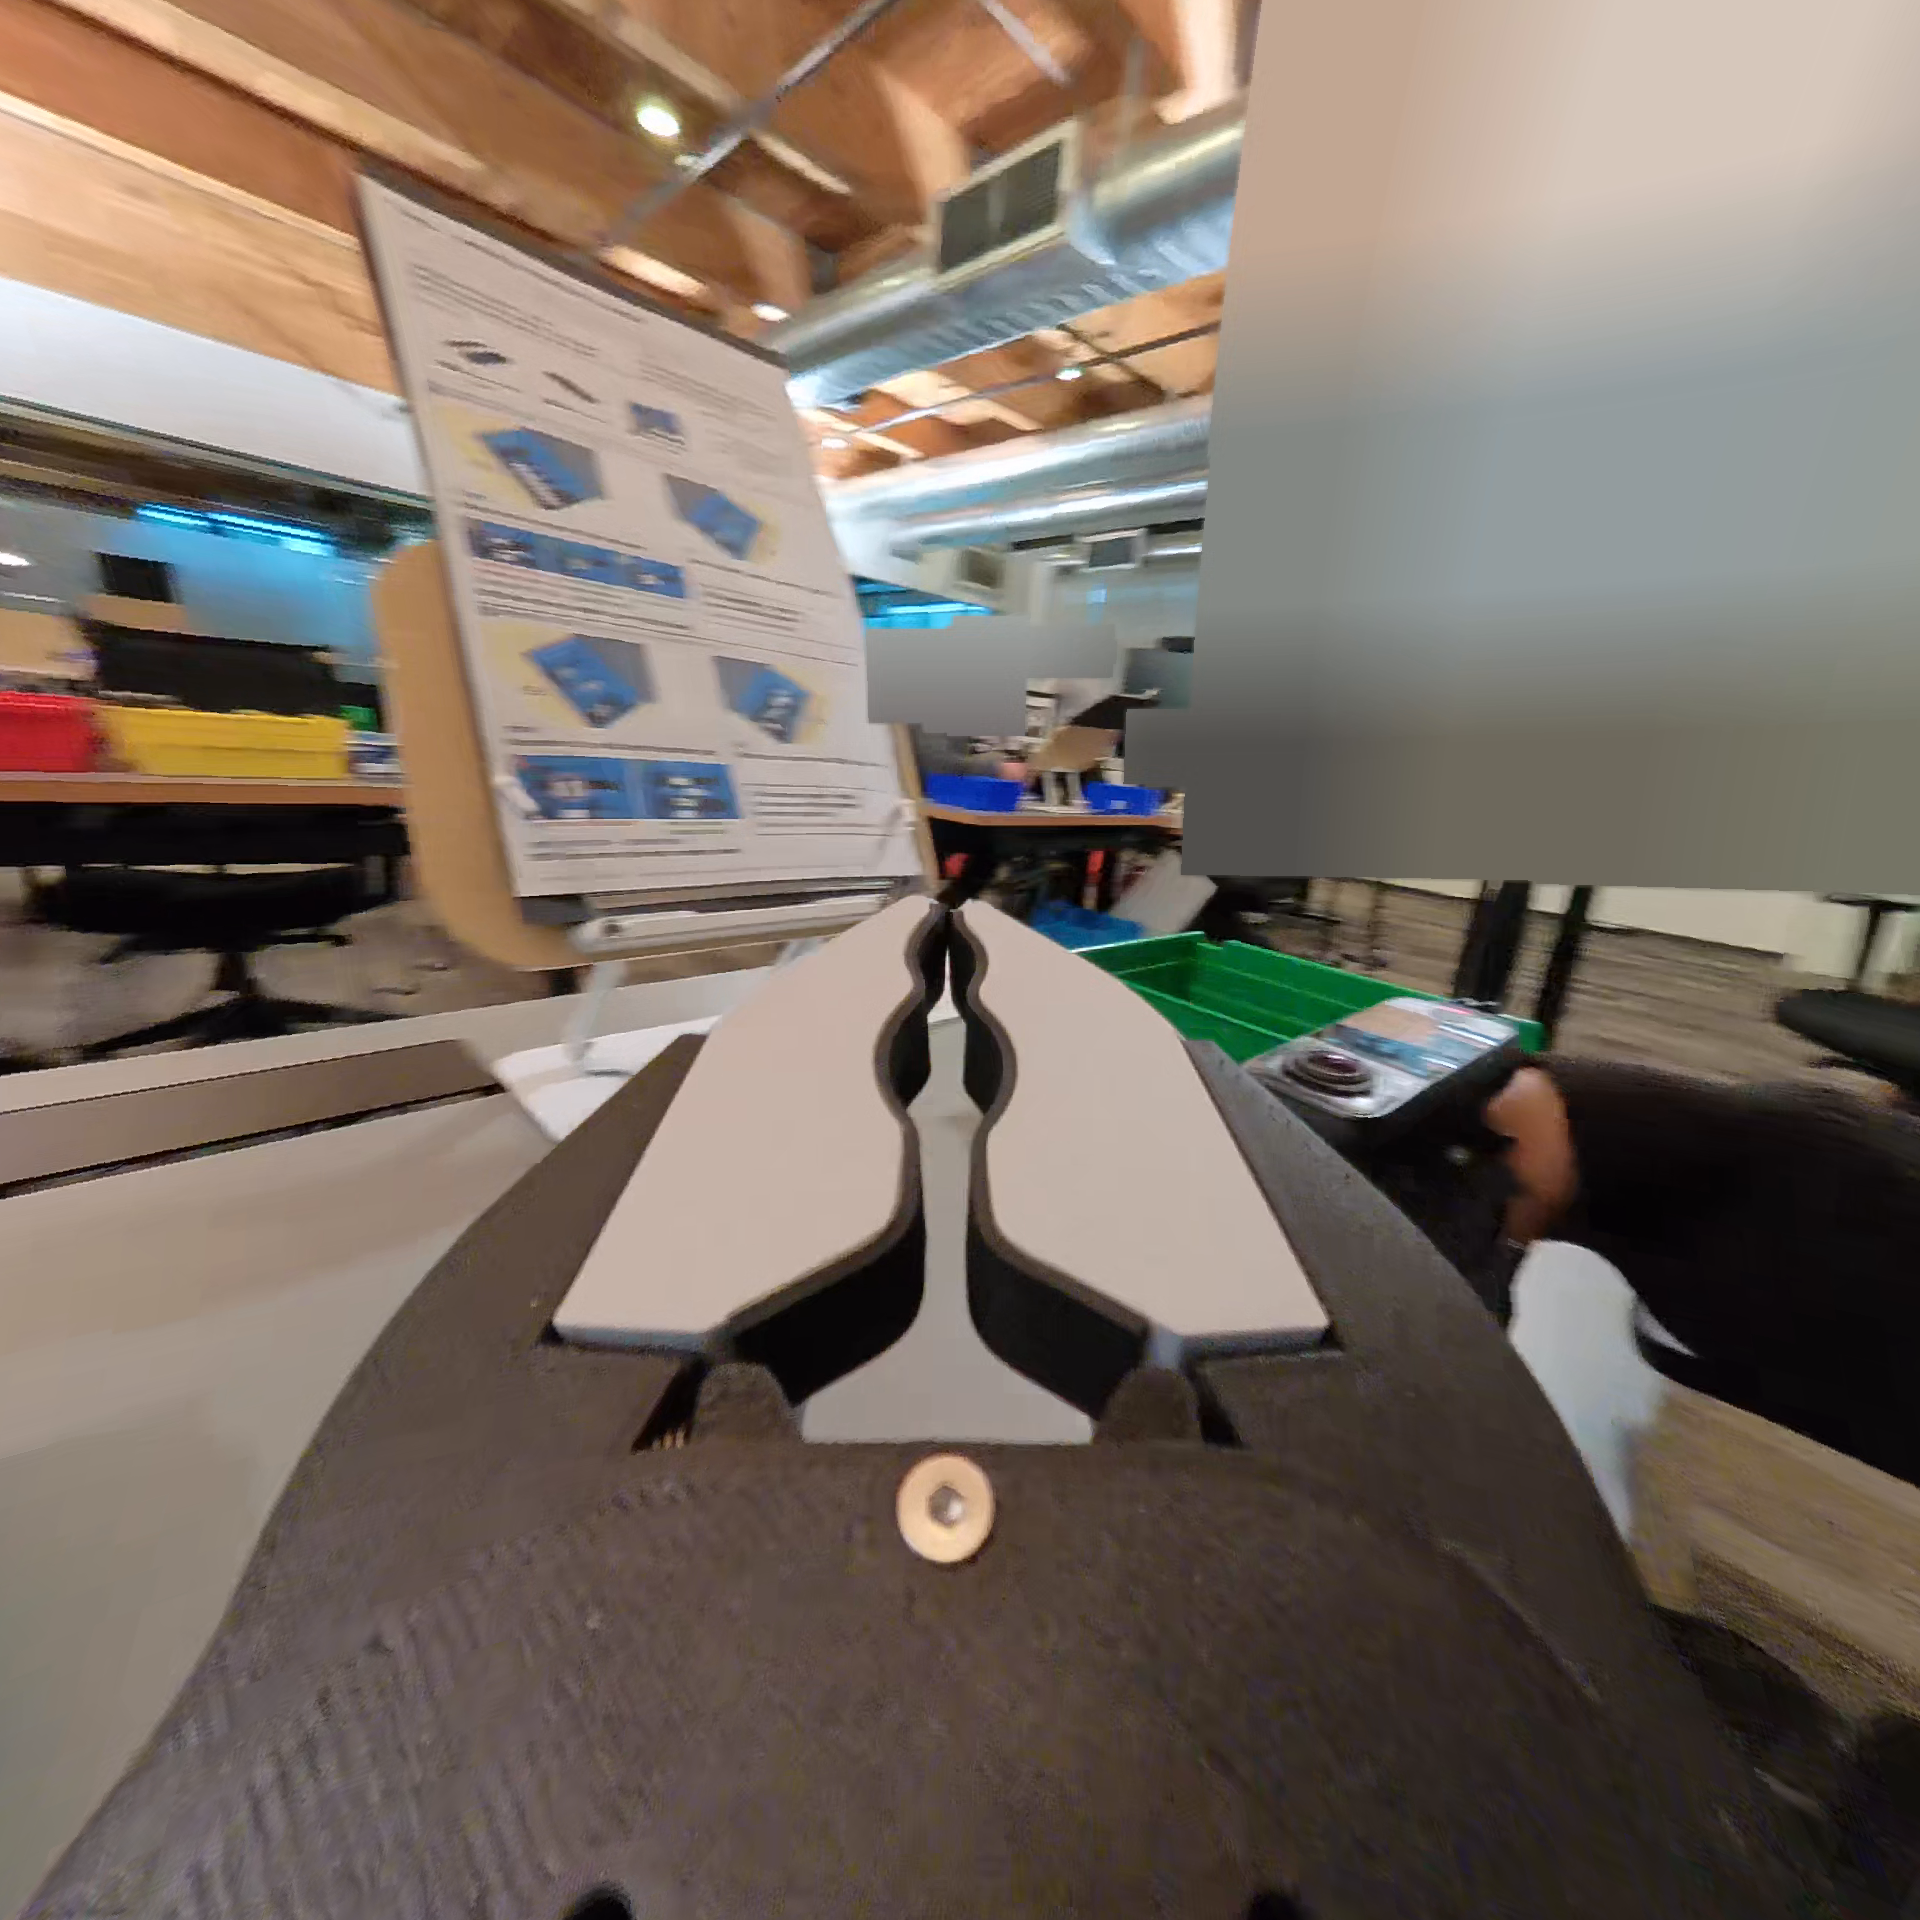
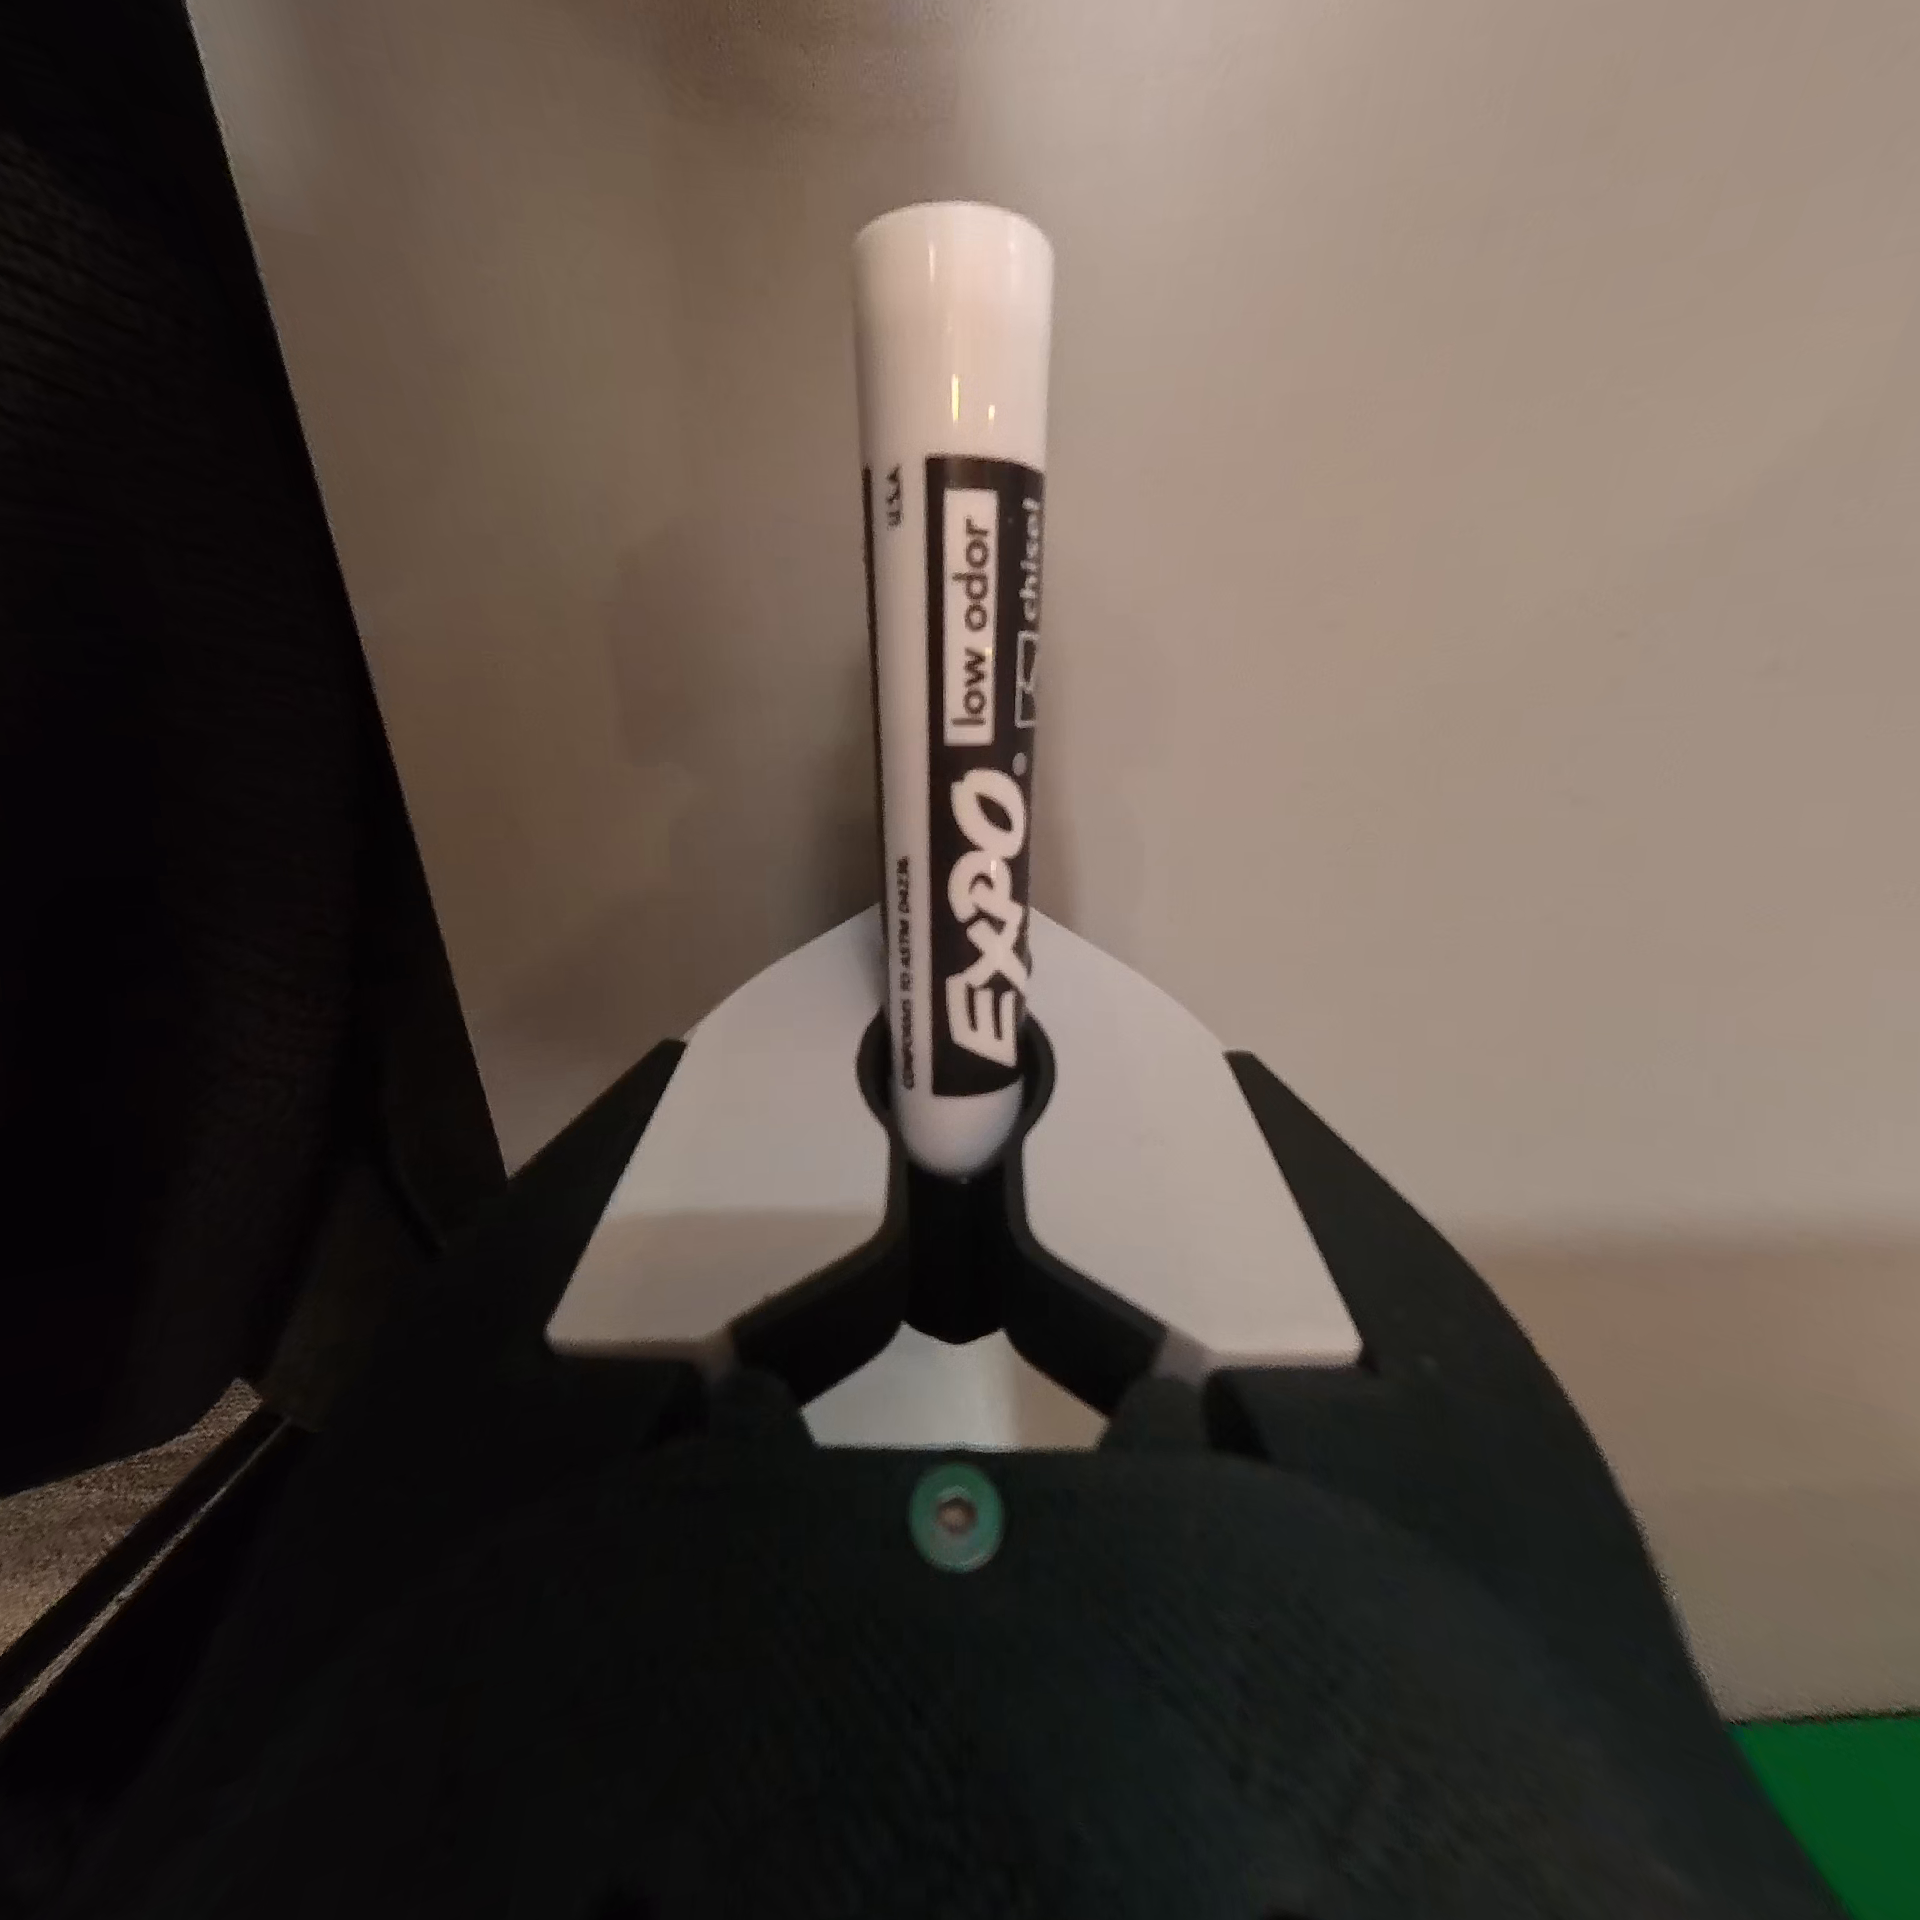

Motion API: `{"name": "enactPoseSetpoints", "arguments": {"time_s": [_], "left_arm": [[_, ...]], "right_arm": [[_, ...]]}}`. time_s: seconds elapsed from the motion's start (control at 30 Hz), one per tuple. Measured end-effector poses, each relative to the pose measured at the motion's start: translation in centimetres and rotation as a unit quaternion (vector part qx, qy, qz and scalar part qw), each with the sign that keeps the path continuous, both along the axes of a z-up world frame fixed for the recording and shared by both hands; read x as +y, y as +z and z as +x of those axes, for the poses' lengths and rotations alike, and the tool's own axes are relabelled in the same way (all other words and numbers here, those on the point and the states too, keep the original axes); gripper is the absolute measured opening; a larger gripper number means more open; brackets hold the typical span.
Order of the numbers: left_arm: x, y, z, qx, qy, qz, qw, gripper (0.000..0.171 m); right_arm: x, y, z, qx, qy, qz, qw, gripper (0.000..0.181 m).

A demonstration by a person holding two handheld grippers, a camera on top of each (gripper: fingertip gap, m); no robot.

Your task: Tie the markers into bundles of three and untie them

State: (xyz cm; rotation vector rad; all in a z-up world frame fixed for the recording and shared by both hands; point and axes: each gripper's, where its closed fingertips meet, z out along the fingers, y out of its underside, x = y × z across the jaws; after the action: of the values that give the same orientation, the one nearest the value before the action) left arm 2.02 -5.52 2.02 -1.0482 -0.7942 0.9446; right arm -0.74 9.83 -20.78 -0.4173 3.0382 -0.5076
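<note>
Marker (image 2: 951,665) with a white barrel and a black printed label stands up between the jaws of the right gripper (image 2: 956,1049), clamped near its lower end in the round notch where the two pale fingers (image 2: 769,1122) meet, its blunt white end pointing away from the camera and leaning very slightly left. Behind it is a plain pale tabletop (image 2: 1455,623), a dark mesh-like surface (image 2: 156,727) fills the left edge of that view, and a small patch of green (image 2: 1455,1891) shows at the lower right corner. The left gripper (image 1: 948,914) has its jaws clenched with nothing between them: the tips touch, and only the wavy gap farther back stays open. It hangs above the same pale tabletop (image 1: 208,1351), pointing at a printed sheet with blue pictures (image 1: 634,582) propped on a tilted stand (image 1: 707,920) just beyond the tips. To the right of the fingers lies a green tray (image 1: 1247,987), and just in front of it the right gripper's camera end (image 1: 1382,1060) shows, held by a hand (image 1: 1527,1143) in a dark sleeve (image 1: 1745,1226). Farther off on the left, a red bin (image 1: 42,732) and a yellow bin (image 1: 229,743) sit side by side on another table, with blue bins (image 1: 977,792) on a table behind the stand. Wooden ceiling beams and silver ducts (image 1: 1091,239) run overhead.
</note>
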Motion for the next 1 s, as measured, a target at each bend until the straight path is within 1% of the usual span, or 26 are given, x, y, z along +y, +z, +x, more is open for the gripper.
{"name": "enactPoseSetpoints", "arguments": {"time_s": [0.03, 0.07, 0.17, 0.23, 0.27, 0.3, 0.33, 0.37, 0.4, 0.47, 0.53, 0.6, 0.63, 0.67, 0.7, 0.77, 0.8, 0.87, 0.9, 1.0], "left_arm": [[-0.1, -0.3, -0.2, -0.006, 0.013, 0.0, 1.0, 0.0], [0.2, -0.7, -0.4, -0.016, 0.012, 0.001, 1.0, 0.0], [2.5, -1.8, -0.3, -0.038, -0.045, 0.002, 0.998, 0.0], [3.7, -2.6, -0.2, -0.082, -0.089, 0.013, 0.993, 0.0], [4.6, -2.7, 0.1, -0.086, -0.12, 0.01, 0.989, 0.0], [5.2, -3.0, 0.3, -0.091, -0.142, 0.004, 0.986, 0.0], [5.5, -3.4, 0.3, -0.096, -0.148, -0.009, 0.984, 0.0], [5.4, -3.9, 0.1, -0.103, -0.138, -0.025, 0.985, 0.0], [5.8, -4.4, 0.2, -0.107, -0.148, -0.047, 0.982, 0.001], [7.0, -5.2, 0.7, -0.136, -0.189, -0.061, 0.971, 0.001], [6.6, -5.1, 0.2, -0.142, -0.166, -0.036, 0.975, 0.0], [4.9, -4.5, -0.3, -0.118, -0.105, -0.006, 0.987, 0.0], [3.7, -4.0, -0.5, -0.097, -0.064, 0.012, 0.993, 0.0], [2.9, -3.6, -0.4, -0.076, -0.037, 0.019, 0.996, 0.0], [2.9, -3.5, -0.3, -0.072, -0.036, 0.009, 0.997, 0.0], [3.5, -3.6, -0.2, -0.078, -0.053, 0.007, 0.996, 0.008], [3.9, -3.7, 0.0, -0.078, -0.068, 0.006, 0.995, 0.007], [4.9, -4.2, 0.4, -0.085, -0.101, -0.011, 0.991, 0.0], [5.3, -4.5, 0.6, -0.092, -0.122, -0.017, 0.988, 0.0], [5.9, -5.2, 0.5, -0.137, -0.172, 0.02, 0.975, 0.0]], "right_arm": [[-0.1, 0.0, 0.1, -0.005, 0.0, -0.002, 1.0, 0.015], [-0.1, -0.1, 0.1, -0.007, -0.001, -0.002, 1.0, 0.015], [-0.1, -0.1, 0.1, -0.004, -0.001, 0.001, 1.0, 0.015], [-0.1, 0.0, 0.2, -0.003, 0.0, 0.0, 1.0, 0.015], [-0.1, 0.0, 0.2, -0.003, 0.0, -0.001, 1.0, 0.015], [-0.1, 0.1, 0.2, -0.003, 0.0, -0.001, 1.0, 0.014], [-0.1, 0.1, 0.2, -0.004, 0.001, -0.002, 1.0, 0.014], [-0.1, 0.1, 0.2, -0.004, 0.002, -0.002, 1.0, 0.015], [-0.1, 0.0, 0.3, -0.005, 0.002, -0.001, 1.0, 0.015], [-0.1, -0.1, 0.3, -0.006, 0.004, 0.001, 1.0, 0.015], [0.0, -0.1, 0.3, -0.004, 0.005, 0.002, 1.0, 0.015], [0.0, 0.0, 0.3, -0.005, 0.005, 0.0, 1.0, 0.015], [0.0, 0.1, 0.3, -0.005, 0.005, -0.002, 1.0, 0.015], [0.0, 0.1, 0.3, -0.005, 0.005, -0.002, 1.0, 0.014], [0.0, 0.1, 0.3, -0.005, 0.005, -0.003, 1.0, 0.014], [-0.1, 0.1, 0.3, -0.006, 0.005, -0.003, 1.0, 0.015], [-0.1, 0.1, 0.4, -0.006, 0.005, -0.003, 1.0, 0.015], [-0.1, 0.1, 0.4, -0.006, 0.006, -0.002, 1.0, 0.015], [-0.1, 0.1, 0.4, -0.006, 0.006, -0.002, 1.0, 0.015], [-0.1, 0.2, 0.4, -0.006, 0.005, -0.004, 1.0, 0.015]]}}
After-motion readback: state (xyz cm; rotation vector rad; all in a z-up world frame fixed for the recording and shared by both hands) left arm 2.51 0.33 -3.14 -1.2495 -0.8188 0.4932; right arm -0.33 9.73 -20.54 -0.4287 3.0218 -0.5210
